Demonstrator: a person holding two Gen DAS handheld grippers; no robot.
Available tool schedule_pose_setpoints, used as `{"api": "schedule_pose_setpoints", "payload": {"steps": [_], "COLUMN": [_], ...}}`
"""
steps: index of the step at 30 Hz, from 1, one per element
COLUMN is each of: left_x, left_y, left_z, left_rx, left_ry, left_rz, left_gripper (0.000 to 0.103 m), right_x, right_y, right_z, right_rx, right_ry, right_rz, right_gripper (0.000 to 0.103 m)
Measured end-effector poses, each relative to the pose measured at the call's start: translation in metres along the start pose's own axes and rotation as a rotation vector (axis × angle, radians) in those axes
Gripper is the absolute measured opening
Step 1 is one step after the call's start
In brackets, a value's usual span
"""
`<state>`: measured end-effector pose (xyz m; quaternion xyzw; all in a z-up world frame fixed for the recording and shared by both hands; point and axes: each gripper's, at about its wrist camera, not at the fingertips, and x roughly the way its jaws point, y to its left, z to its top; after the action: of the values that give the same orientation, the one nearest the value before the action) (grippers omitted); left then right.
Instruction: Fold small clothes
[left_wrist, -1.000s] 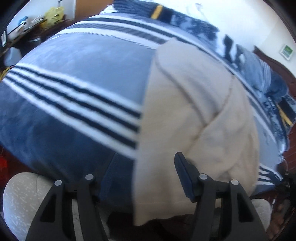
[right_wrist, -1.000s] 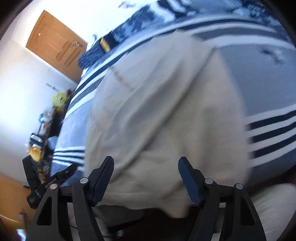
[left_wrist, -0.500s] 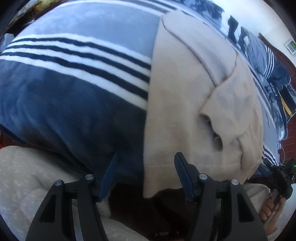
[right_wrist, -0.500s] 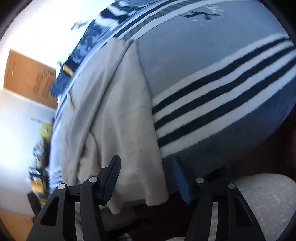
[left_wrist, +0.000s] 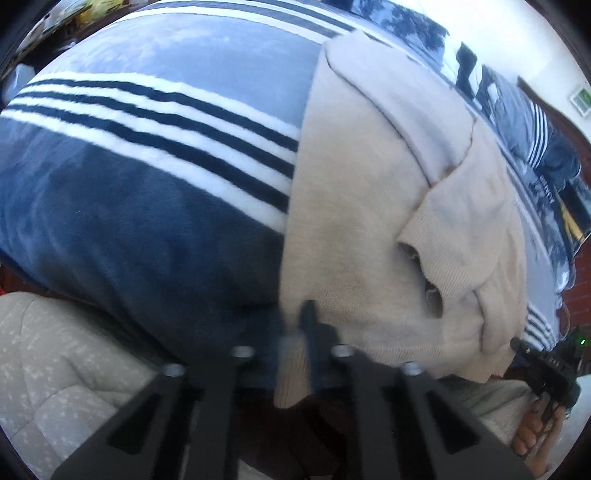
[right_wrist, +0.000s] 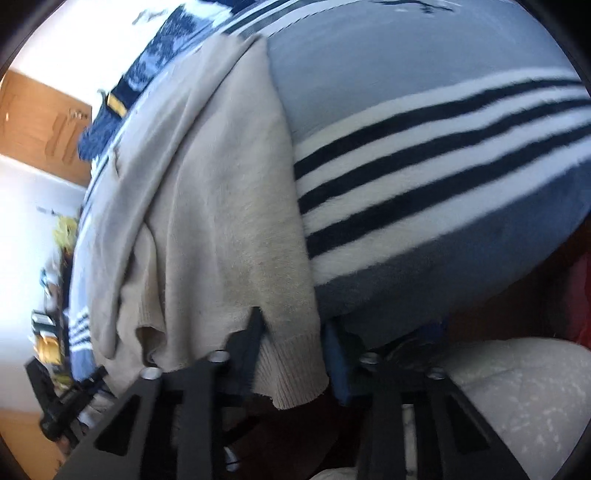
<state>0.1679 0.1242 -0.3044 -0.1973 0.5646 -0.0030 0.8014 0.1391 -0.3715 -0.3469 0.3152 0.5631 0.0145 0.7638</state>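
Observation:
A beige knit sweater (left_wrist: 369, 206) lies on the blue striped blanket (left_wrist: 147, 206) of a bed, its sleeves folded across its body. My left gripper (left_wrist: 295, 326) is shut on the sweater's near left hem corner, which hangs over the bed edge. In the right wrist view the sweater (right_wrist: 229, 206) lies left of centre. My right gripper (right_wrist: 293, 338) straddles the near right hem corner; its jaws are closing, and the hem hangs flat between them, not pinched. The right gripper (left_wrist: 546, 369) and the hand (left_wrist: 532, 439) holding it also show in the left wrist view.
The person's legs in pale speckled trousers (left_wrist: 55, 369) press against the bed's near edge. Dark blue patterned bedding (right_wrist: 155, 62) lies at the far end. A wooden door (right_wrist: 37, 122) and a cluttered shelf (right_wrist: 55, 240) stand to the left.
The left jaws have shut on the hem corner. The right gripper dropped from over the sweater's middle to its right hem corner, and its jaws have narrowed around the hem.

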Motion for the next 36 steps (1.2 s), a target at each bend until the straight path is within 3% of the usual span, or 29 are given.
{"api": "schedule_pose_setpoints", "payload": {"steps": [1,2,6,10,13,14,16,18,19,21,28,36], "left_x": [-0.005,-0.010,-0.026,-0.010,0.004,0.007,0.009,0.011,0.014,0.021,0.026,-0.052], "left_y": [0.001,0.001,-0.003,-0.002,-0.006,-0.008,-0.012,-0.015,-0.018,-0.024,-0.038,-0.022], "left_z": [-0.001,-0.001,-0.002,-0.003,-0.003,-0.002,-0.001,-0.002,-0.003,-0.005,0.004,-0.004], "left_rx": [-0.005,-0.002,0.006,0.013,0.028,0.033,0.038,0.042,0.055,0.098,0.079,0.043], "left_ry": [-0.006,-0.018,-0.073,-0.025,0.033,0.042,0.047,0.058,0.065,0.087,0.115,-0.038], "left_rz": [-0.017,-0.018,-0.009,0.056,0.057,0.050,0.033,0.020,0.031,0.061,-0.002,-0.105], "left_gripper": [0.005,0.004,0.004,0.004,0.006,0.008,0.035,0.048,0.048,0.047,0.007,0.006], "right_x": [-0.005,-0.009,-0.035,-0.034,-0.026,-0.023,-0.021,-0.021,-0.021,-0.020,-0.016,-0.069], "right_y": [-0.004,-0.003,-0.008,-0.013,-0.007,-0.003,-0.002,-0.003,-0.003,-0.004,0.000,0.011], "right_z": [-0.001,-0.002,-0.006,-0.005,-0.004,-0.004,-0.004,-0.006,-0.006,-0.007,-0.006,-0.012], "right_rx": [0.011,0.013,0.027,0.046,0.022,0.017,0.015,0.023,0.027,0.033,0.010,-0.046], "right_ry": [-0.007,-0.016,-0.096,-0.088,-0.069,-0.067,-0.059,-0.062,-0.063,-0.059,-0.050,-0.146], "right_rz": [0.015,0.024,0.048,0.021,-0.029,-0.037,-0.029,-0.017,-0.013,-0.008,-0.044,-0.040], "right_gripper": [0.017,0.006,0.006,0.006,0.006,0.006,0.006,0.009,0.009,0.009,0.007,0.001]}}
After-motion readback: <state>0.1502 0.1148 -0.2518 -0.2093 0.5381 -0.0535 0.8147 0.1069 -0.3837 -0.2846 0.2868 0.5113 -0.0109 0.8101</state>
